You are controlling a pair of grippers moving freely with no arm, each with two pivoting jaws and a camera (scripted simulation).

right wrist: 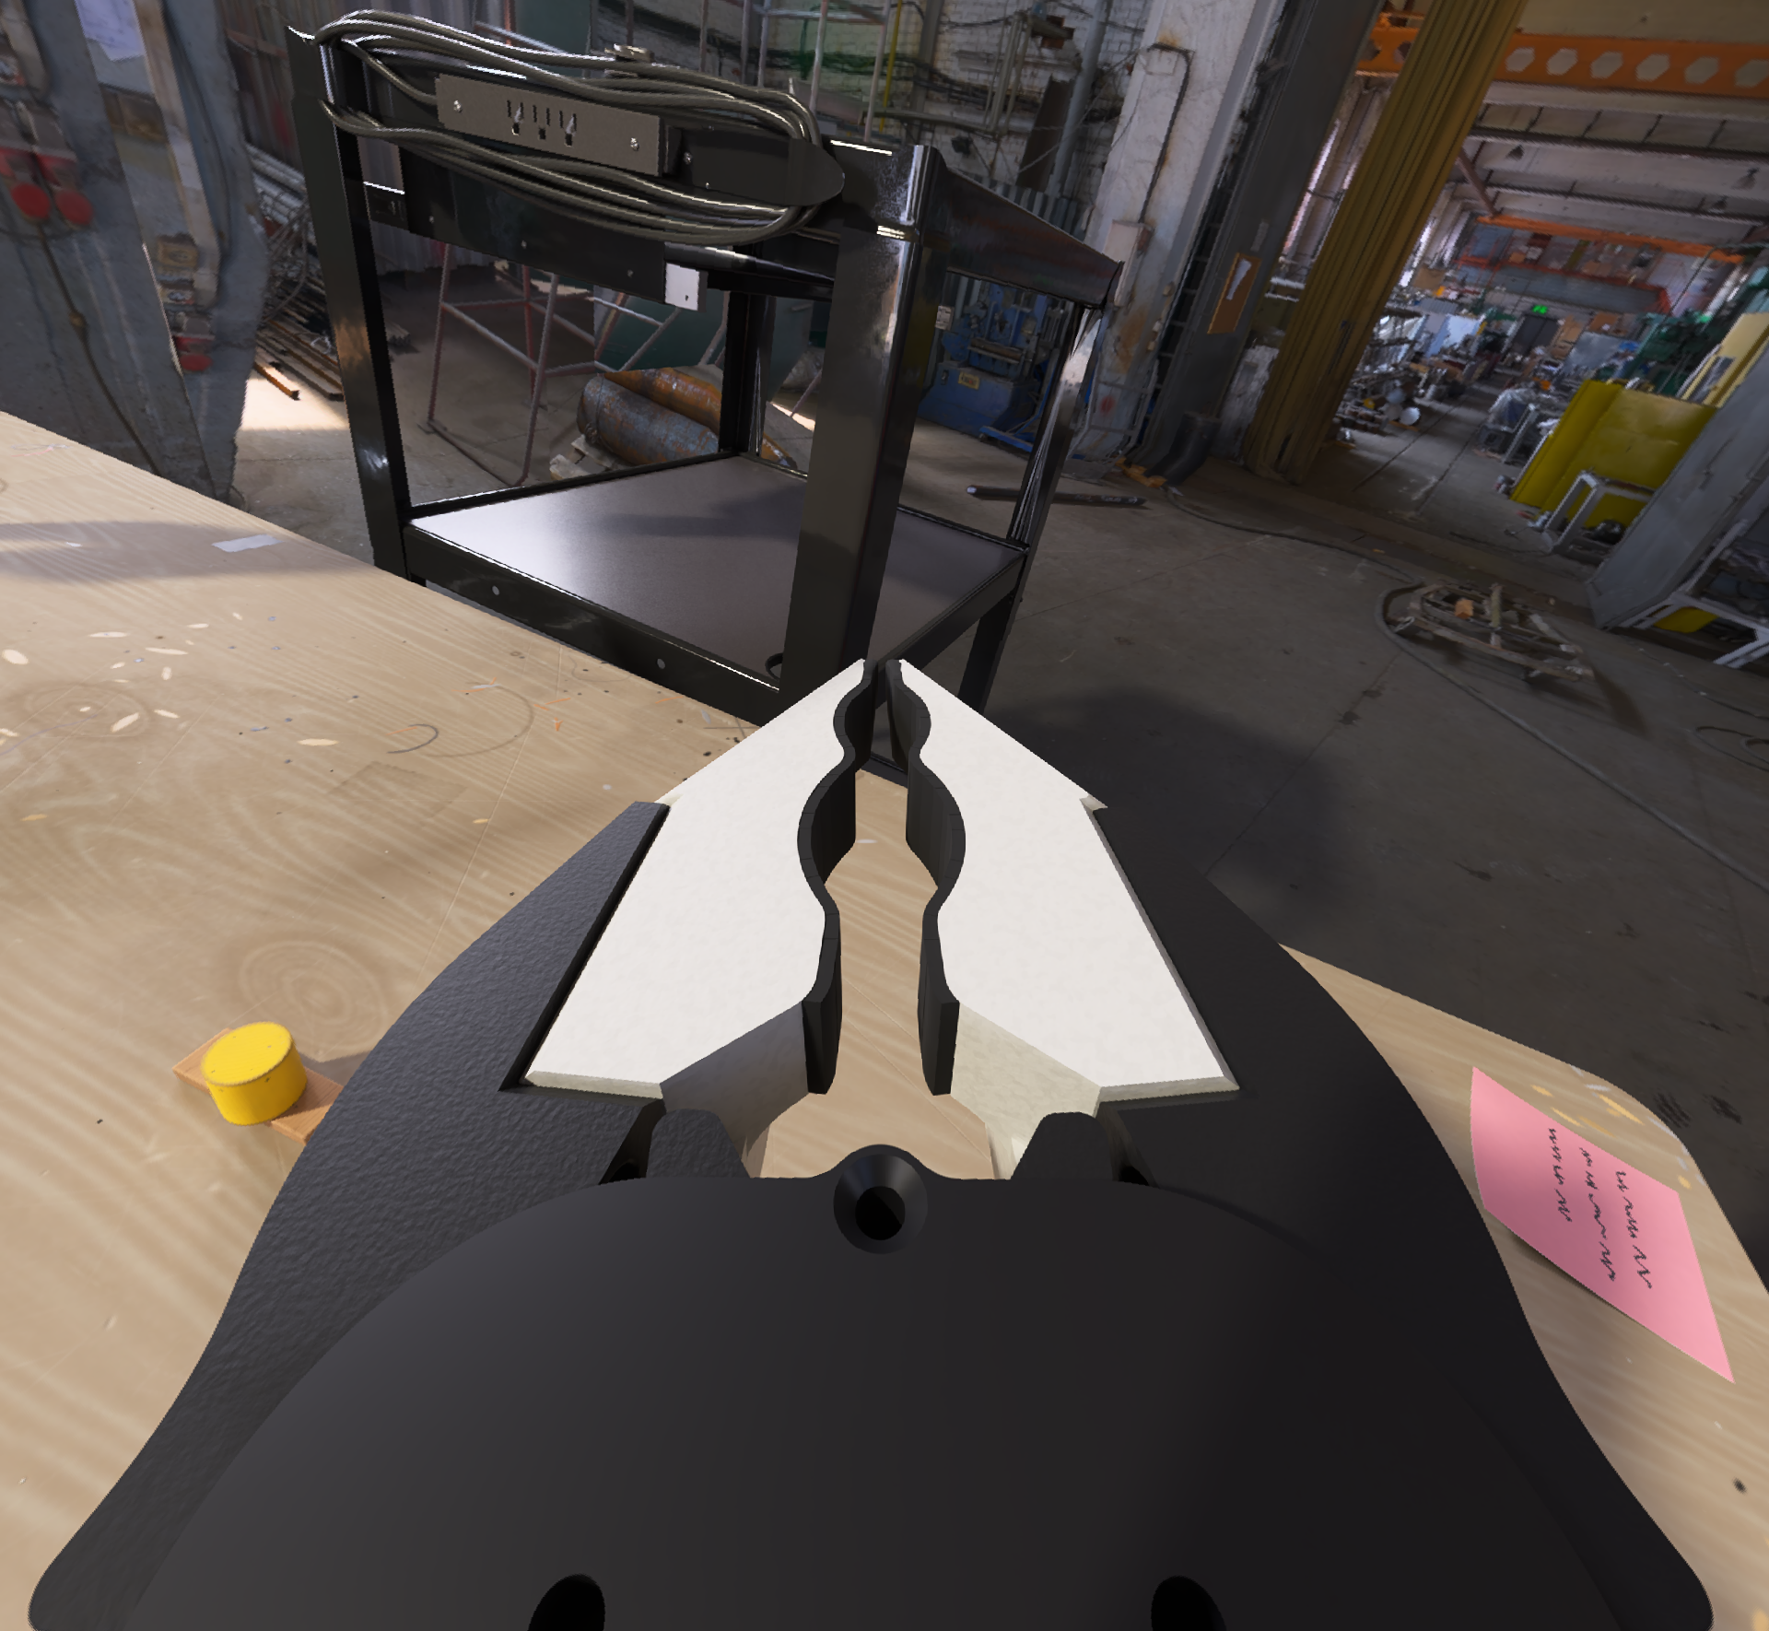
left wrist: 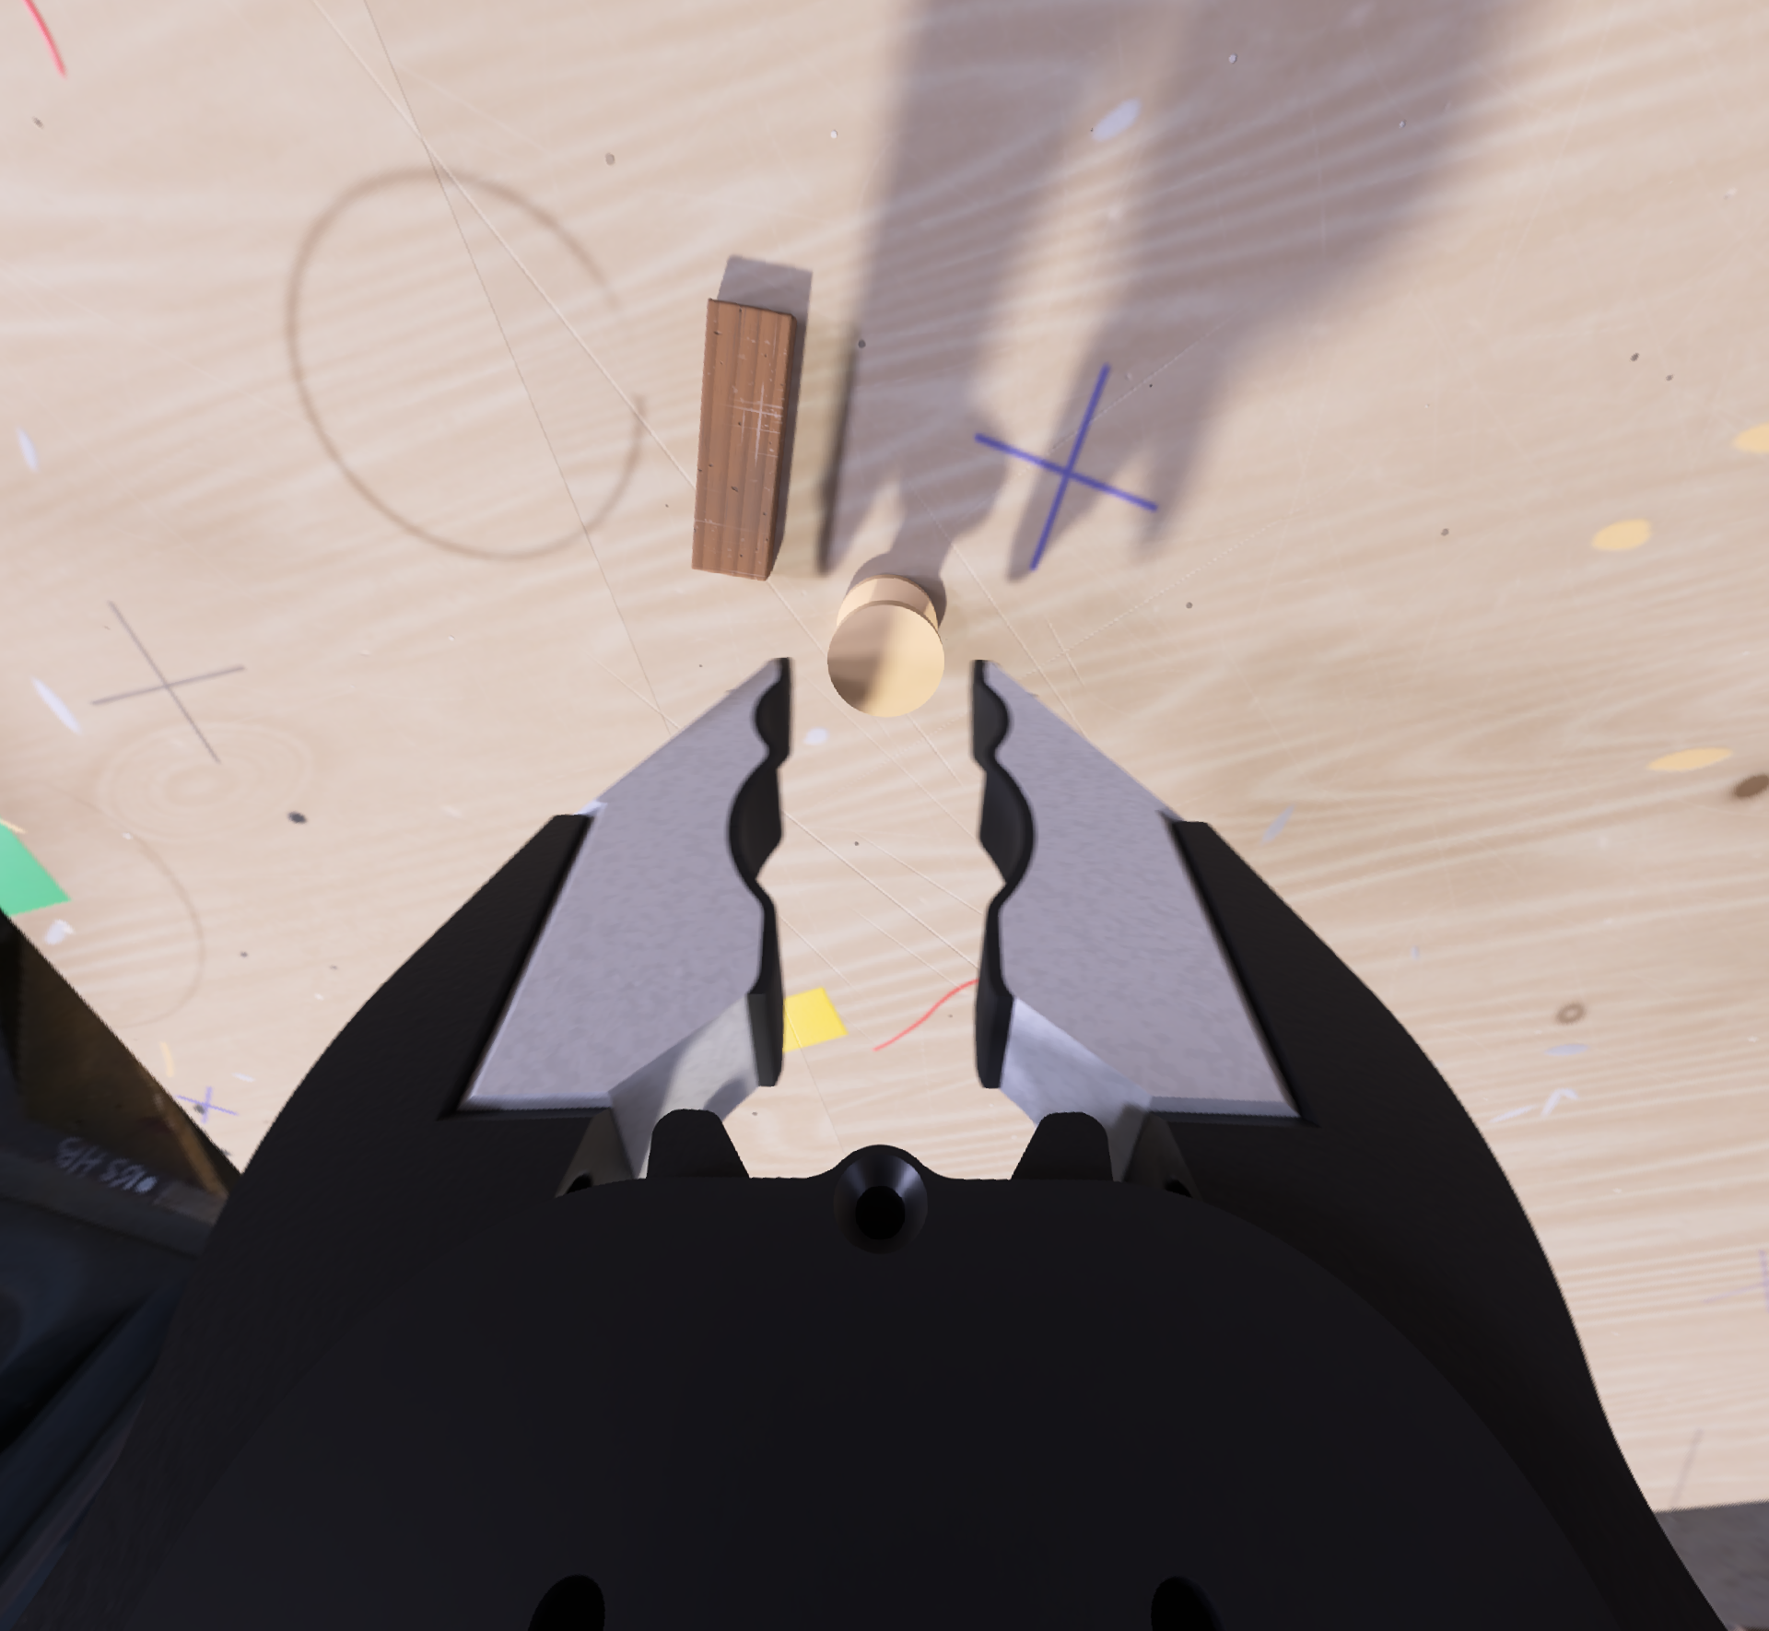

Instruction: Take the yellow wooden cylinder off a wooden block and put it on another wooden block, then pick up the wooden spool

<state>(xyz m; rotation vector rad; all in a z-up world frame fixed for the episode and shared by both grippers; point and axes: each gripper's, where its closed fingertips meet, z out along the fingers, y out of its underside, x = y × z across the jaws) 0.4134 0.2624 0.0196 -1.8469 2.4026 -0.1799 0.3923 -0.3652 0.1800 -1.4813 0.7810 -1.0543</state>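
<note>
Two grippers in play. Left gripper [left wrist: 882,664] points down at the table [left wrist: 1340,723], jaws moderately apart, nothing between them. The wooden spool [left wrist: 885,658] stands upright on the table just beyond the tips and lines up with the gap, slightly toward the left finger; contact with the fingers can't be confirmed. Dark brown wooden block [left wrist: 745,436] lies flat just left of the spool and farther off, not touching it. A blue cross mark [left wrist: 1067,467] sits on the table to the right.

Right gripper [right wrist: 881,666] is tilted up toward the far table edge, jaws nearly together with only a thin slit at the tips, holding nothing. Yellow wooden cylinder [right wrist: 254,1070] sits upright on a light flat wooden block [right wrist: 304,1118] at near left, partly hidden by the gripper body. Pink note [right wrist: 1599,1221] lies at near right on the table. Black cart [right wrist: 862,398] stands beyond the far edge.
</note>
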